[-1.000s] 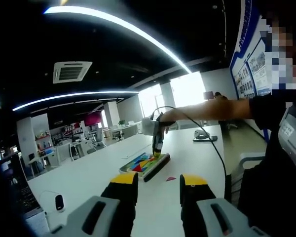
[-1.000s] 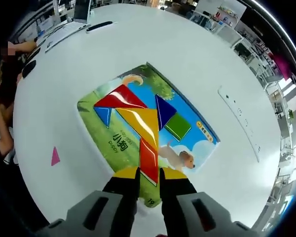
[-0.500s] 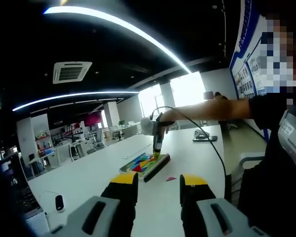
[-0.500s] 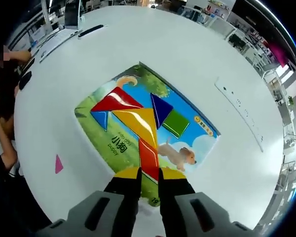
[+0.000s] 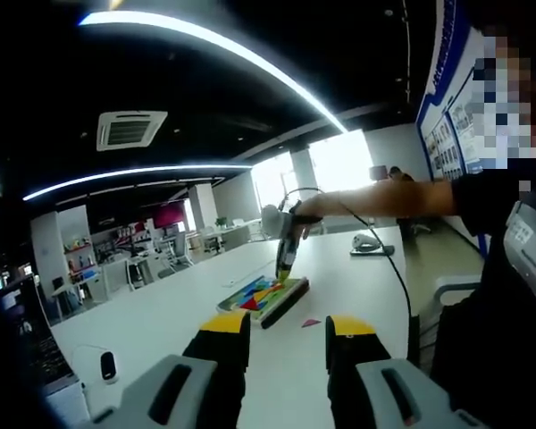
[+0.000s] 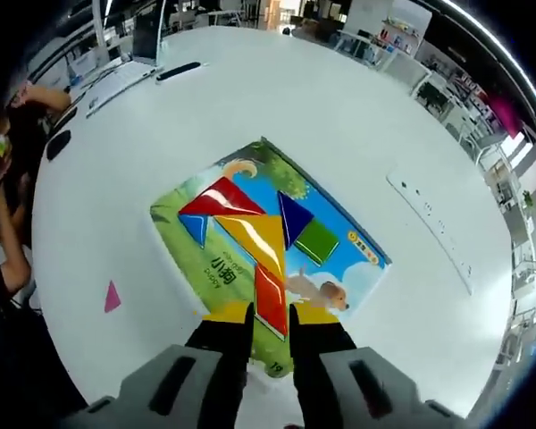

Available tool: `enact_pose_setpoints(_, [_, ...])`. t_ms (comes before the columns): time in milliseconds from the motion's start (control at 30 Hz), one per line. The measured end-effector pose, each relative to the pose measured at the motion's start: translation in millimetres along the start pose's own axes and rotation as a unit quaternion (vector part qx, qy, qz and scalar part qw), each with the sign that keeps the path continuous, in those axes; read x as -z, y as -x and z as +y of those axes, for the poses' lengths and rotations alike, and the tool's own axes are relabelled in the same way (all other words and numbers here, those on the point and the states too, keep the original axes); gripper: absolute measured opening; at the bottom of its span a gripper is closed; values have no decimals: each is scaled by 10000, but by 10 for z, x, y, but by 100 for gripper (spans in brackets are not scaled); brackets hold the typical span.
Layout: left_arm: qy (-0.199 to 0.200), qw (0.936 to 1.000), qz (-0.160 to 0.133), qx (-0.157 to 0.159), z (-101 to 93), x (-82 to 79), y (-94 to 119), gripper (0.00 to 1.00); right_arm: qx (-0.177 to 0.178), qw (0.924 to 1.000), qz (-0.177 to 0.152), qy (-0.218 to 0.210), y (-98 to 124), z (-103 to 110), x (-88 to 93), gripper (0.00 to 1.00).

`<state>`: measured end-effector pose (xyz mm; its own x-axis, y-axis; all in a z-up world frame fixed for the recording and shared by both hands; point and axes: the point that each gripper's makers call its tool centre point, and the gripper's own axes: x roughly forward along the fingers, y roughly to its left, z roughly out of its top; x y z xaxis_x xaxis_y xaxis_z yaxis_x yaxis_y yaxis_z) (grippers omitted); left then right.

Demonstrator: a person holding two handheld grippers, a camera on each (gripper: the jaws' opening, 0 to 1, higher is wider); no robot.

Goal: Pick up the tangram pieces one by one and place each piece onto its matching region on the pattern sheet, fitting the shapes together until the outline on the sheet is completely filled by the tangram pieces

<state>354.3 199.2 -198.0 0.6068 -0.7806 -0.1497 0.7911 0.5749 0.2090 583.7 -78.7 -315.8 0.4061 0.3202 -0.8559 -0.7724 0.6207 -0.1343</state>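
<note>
While the right gripper (image 6: 270,315) hangs above the pattern sheet (image 6: 268,241) mid-table, jaws nearly together over the orange piece (image 6: 270,299), whether clamped I cannot tell; the left gripper (image 5: 286,335) points level, jaws apart.

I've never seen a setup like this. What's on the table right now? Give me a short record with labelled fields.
surface: large white table
sheet: colourful puppy pattern sheet, flat on the table
pieces on sheet: red triangle, small blue triangle, yellow triangle, dark blue triangle, green square, orange-red parallelogram
loose piece: small pink triangle, on the bare table apart from the sheet
right gripper: above the sheet's near edge, over the parallelogram; grip cannot be told
left gripper: jaws apart, holding nothing, away from the sheet
</note>
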Motion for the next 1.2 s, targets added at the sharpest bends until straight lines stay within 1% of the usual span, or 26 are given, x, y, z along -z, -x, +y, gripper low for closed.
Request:
enact_pose_setpoints(33, [19, 10000, -7, -5, 5, -3, 0, 35, -22, 9998, -212, 67, 40, 0, -56, 31])
enact_pose_setpoints(67, [23, 10000, -11, -9, 8, -6, 1, 35, 45, 9993, -368, 73, 90, -30, -92, 36])
enact_pose_setpoints(133, [34, 10000, -15, -16, 9, -13, 1, 35, 165, 9971, -709, 204, 205, -62, -158, 37])
enact_pose_setpoints(167, [33, 10000, -15, -15, 7, -15, 1, 35, 166, 9954, -911, 240, 270, -55, -186, 37])
enact_pose_setpoints(200, [35, 10000, -18, -13, 2, -20, -1, 35, 202, 9935, -1110, 172, 339, -66, -212, 37])
enact_pose_setpoints(233, [43, 10000, -19, -15, 0, -24, -3, 35, 273, 9916, -1263, 82, 417, -95, -218, 38])
enact_pose_setpoints(267, [47, 10000, -20, -17, 0, -27, -5, 35, 314, 9899, -1377, 79, 467, -108, -226, 38])
enact_pose_setpoints(300, [50, 10000, -17, -19, -1, -28, -9, 35, 383, 9866, -1584, 43, 563, -120, -229, 38])
enact_pose_setpoints(367, [61, 10000, -13, -21, -2, -31, -19, 35, 558, 9786, -1982, -37, 750, -147, -235, 38])
enact_pose_setpoints(433, [67, 10000, -12, -27, -4, -34, -27, 35, 622, 9689, -2394, -64, 942, -113, -231, 38])
enact_pose_setpoints(533, [73, 10000, -12, -34, -11, -37, -38, 35, 695, 9507, -3019, -157, 1237, -59, -215, 38])
enact_pose_setpoints(567, [71, 10000, -9, -34, -12, -37, -40, 35, 706, 9464, -3147, -185, 1297, -39, -198, 38])
enact_pose_setpoints(600, [76, 10000, -2, -30, -13, -34, -42, 35, 738, 9388, -3359, -203, 1405, -6, -153, 38])
enact_pose_setpoints(633, [77, 10000, 3, -29, -15, -32, -45, 35, 786, 9335, -3491, -232, 1474, 11, -112, 38])
enact_pose_setpoints(667, [82, 10000, 7, -29, -20, -30, -49, 35, 810, 9312, -3547, -239, 1510, 22, -83, 38])
enact_pose_setpoints(700, [89, 10000, 11, -27, -25, -27, -53, 35, 830, 9285, -3614, -209, 1582, 71, 5, 38])
enact_pose_setpoints(733, [90, 10000, 13, -26, -26, -26, -54, 35, 836, 9253, -3694, -214, 1639, 108, 56, 39])
enact_pose_setpoints(800, [98, 9999, 14, -31, -25, -25, -58, 35, 778, 9127, -3998, -322, 1772, 185, 115, 39])
enact_pose_setpoints(833, [102, 9999, 13, -33, -24, -25, -59, 35, 765, 9110, -4037, -341, 1792, 199, 130, 39])
enact_pose_setpoints(933, [115, 9999, 28, -47, -30, -17, -74, 35, 705, 9017, -4252, -346, 1923, 364, 319, 39])
enact_pose_setpoints(1100, [145, 9999, 13, -67, -33, -26, -84, 35, 621, 8890, -4515, -454, 2017, 510, 496, 39])
enact_pose_setpoints(1133, [153, 9999, 2, -67, -36, -32, -84, 35, 585, 8852, -4588, -500, 2027, 540, 541, 39])
enact_pose_setpoints(1200, [170, 9998, -10, -71, -41, -35, -85, 35, 557, 8833, -4624, -536, 2013, 580, 617, 39])
